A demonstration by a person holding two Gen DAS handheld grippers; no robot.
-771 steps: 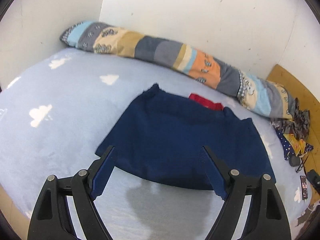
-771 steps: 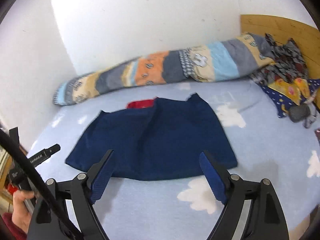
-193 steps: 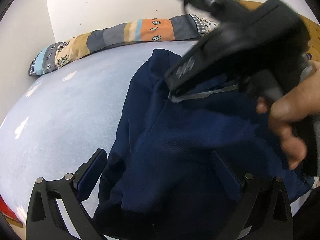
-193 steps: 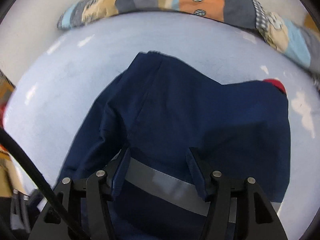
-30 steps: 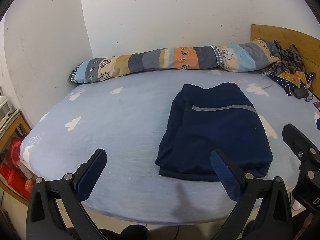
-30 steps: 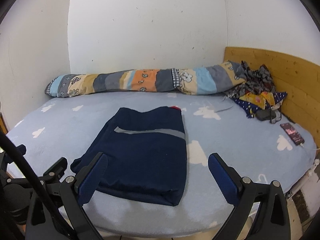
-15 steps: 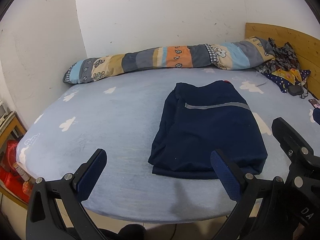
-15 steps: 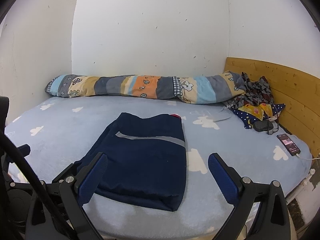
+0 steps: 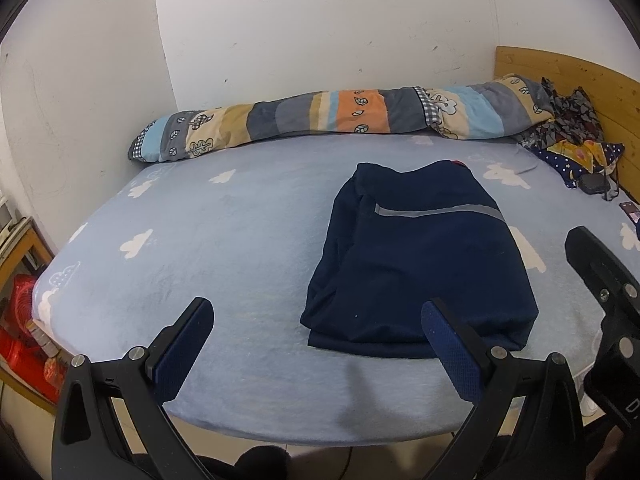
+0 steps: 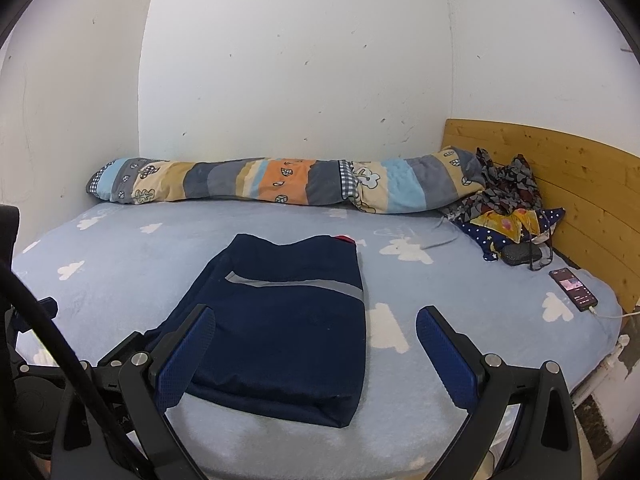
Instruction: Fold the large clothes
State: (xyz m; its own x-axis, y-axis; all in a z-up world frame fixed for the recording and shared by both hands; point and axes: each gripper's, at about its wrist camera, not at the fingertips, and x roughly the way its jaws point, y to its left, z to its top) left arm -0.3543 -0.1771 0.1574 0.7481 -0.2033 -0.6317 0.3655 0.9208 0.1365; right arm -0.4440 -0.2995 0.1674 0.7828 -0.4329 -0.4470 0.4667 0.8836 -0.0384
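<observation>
A navy garment (image 9: 420, 256) lies folded into a tidy rectangle on the light blue cloud-print bed (image 9: 224, 240), a grey reflective stripe across it and a bit of red showing at its far edge. My left gripper (image 9: 316, 320) hangs open over the bed's near edge, short of the garment, holding nothing. In the right wrist view the same garment (image 10: 280, 320) lies ahead, and my right gripper (image 10: 316, 324) is open and empty just before its near end. The right gripper's body shows at the right edge of the left wrist view.
A long patchwork bolster (image 10: 280, 186) lies along the white wall. Crumpled clothes (image 10: 508, 216) and a dark pouch sit by the wooden headboard (image 10: 568, 184). A phone (image 10: 573, 284) on a cable lies at the right bed edge. Red items (image 9: 20, 332) stand on the floor left.
Both grippers have drawn back and risen slightly from the bed over the last second; the folded garment has stayed put. Much earlier it lay spread out and the right gripper held its striped hem.
</observation>
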